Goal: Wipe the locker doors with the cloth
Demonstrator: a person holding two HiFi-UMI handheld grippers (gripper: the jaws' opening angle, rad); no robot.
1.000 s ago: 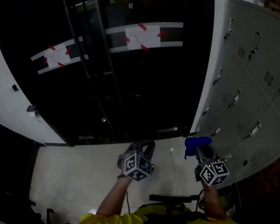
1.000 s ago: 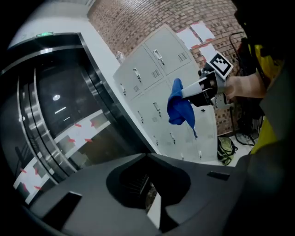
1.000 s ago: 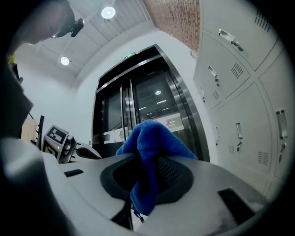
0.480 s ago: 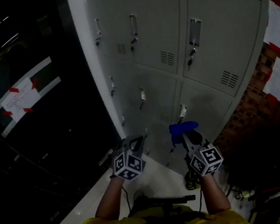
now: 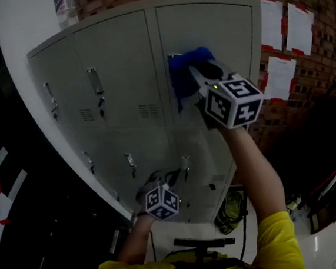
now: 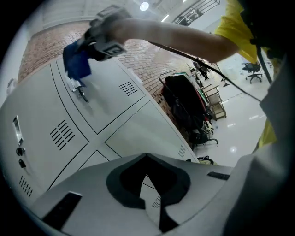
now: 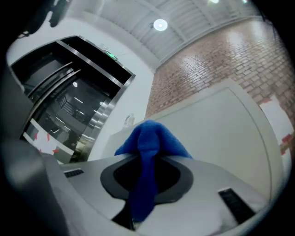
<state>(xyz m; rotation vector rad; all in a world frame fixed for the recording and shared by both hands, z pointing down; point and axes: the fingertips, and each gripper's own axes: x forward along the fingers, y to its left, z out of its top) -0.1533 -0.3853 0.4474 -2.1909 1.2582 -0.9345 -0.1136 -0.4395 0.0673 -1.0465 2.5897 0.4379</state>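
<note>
Right gripper holding a blue cloth up to a grey locker door.
Its jaws clamp a fold of the cloth, so the bunched end pokes past the tips and seems to be what meets the metal. The cloth sits near 12 o'clock in the head view, at 10 o'clock from the gripper's marker cube. The left gripper, jaws together and empty, hangs at 6 o'clock, probably just kept clear.

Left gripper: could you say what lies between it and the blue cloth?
In the head view, only grey locker doors, with one door latch, lie between the left gripper and the cloth.
</note>
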